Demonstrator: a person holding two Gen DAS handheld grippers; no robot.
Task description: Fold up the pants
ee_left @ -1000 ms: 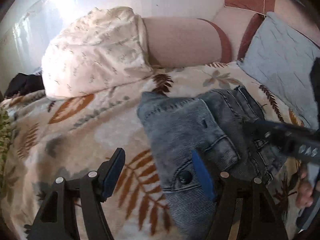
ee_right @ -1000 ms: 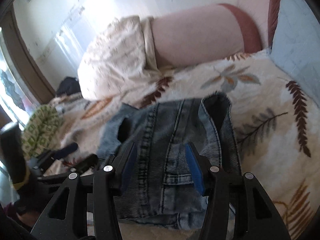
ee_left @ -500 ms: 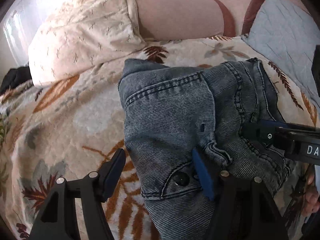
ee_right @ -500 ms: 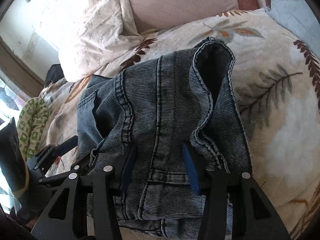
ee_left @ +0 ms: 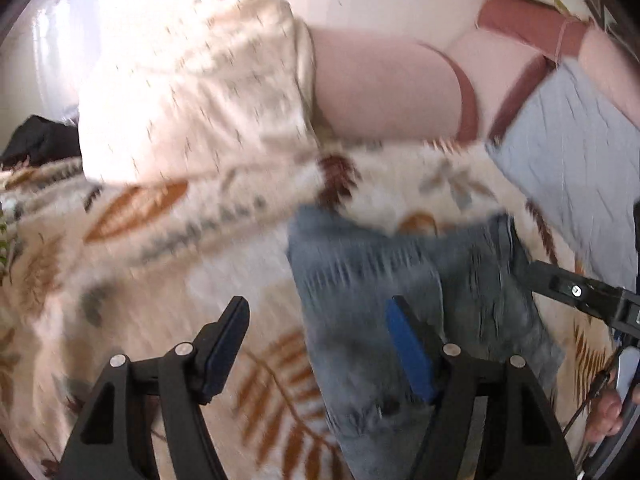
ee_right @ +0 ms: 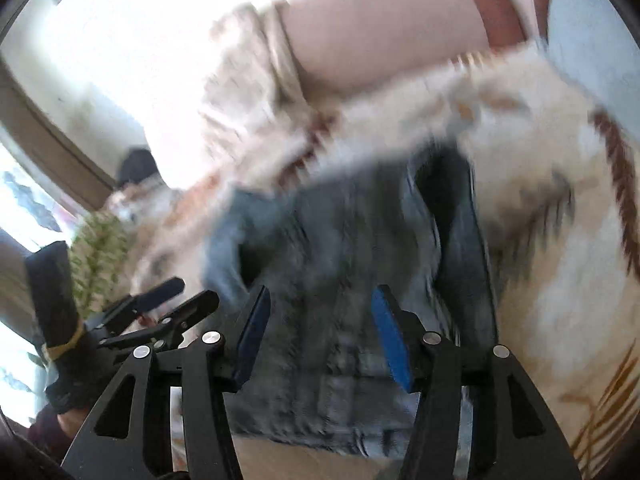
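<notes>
The folded blue denim pants [ee_left: 380, 264] lie on the leaf-print bedspread [ee_left: 140, 280]; both views are smeared by motion. My left gripper [ee_left: 316, 308] is open over the pants' left edge. Its left finger is above bare bedspread and its right finger above denim, and nothing is pinched. My right gripper [ee_right: 320, 294] hovers over the near edge of the pants [ee_right: 340, 240]. Its jaws are opening, with denim showing in the gap but not pressed by the blue pads. The left gripper [ee_right: 186, 296] also shows at the left of the right wrist view.
A cream patterned duvet [ee_left: 192, 100] and a pink bolster [ee_left: 380, 88] lie at the head of the bed. A grey-blue quilted pillow [ee_left: 580, 160] sits to the right. A green patterned cloth [ee_right: 100, 248] and a dark item [ee_left: 36, 144] are at the left.
Both grippers have drawn back from the pants, which now look smaller and lower in both views. The right jaws stand a little wider. The pants stay on the bed.
</notes>
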